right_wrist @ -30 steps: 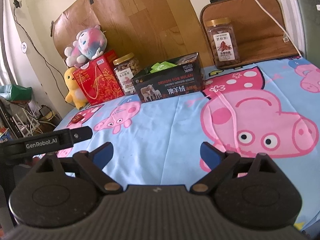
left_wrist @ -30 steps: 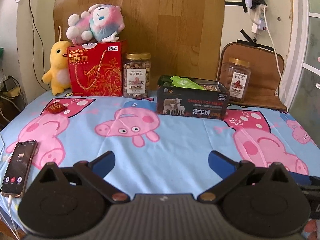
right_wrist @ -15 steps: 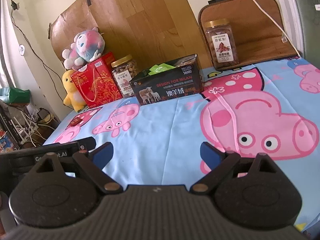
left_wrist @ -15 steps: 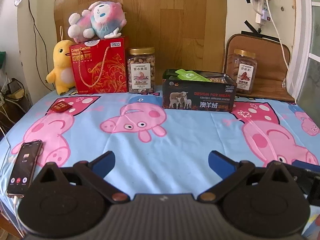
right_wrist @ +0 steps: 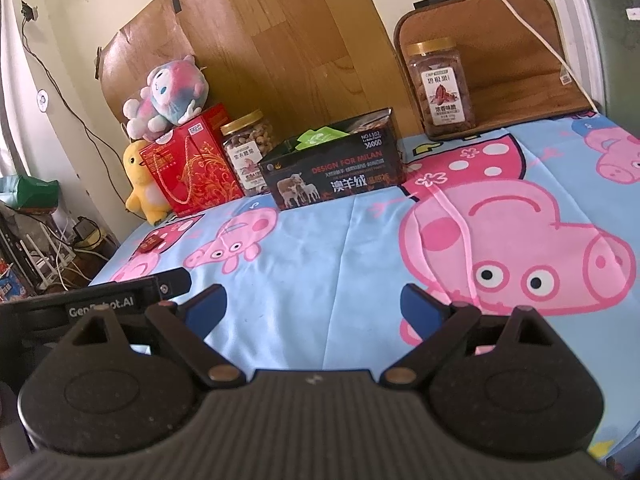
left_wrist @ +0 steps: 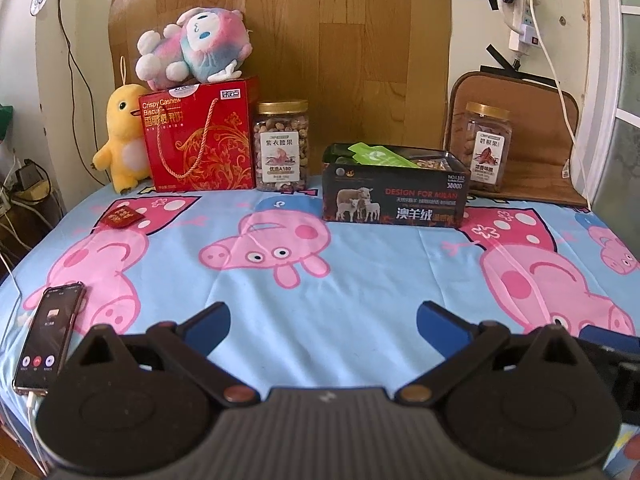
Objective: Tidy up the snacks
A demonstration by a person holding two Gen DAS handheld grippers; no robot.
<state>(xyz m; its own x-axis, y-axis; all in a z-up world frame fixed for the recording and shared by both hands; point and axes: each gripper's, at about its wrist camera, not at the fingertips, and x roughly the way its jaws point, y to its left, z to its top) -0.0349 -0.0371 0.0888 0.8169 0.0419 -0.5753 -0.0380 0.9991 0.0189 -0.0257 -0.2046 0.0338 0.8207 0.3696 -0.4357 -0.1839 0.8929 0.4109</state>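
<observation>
Right gripper (right_wrist: 314,306) sat at frame bottom, blue fingertips (right_wrist: 420,306) spread wide over cartoon-pig sheet (right_wrist: 340,248). Black box (right_wrist: 332,178) at centre, green packet (right_wrist: 320,136) inside. Nut jar (right_wrist: 440,84) upper right; red gift bag (right_wrist: 192,168) at left.

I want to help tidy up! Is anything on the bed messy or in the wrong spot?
One small red packet lies alone on the sheet, away from the other snacks lined up at the back. A green packet pokes out of the open black box. Nothing looks spilled or broken.
</observation>
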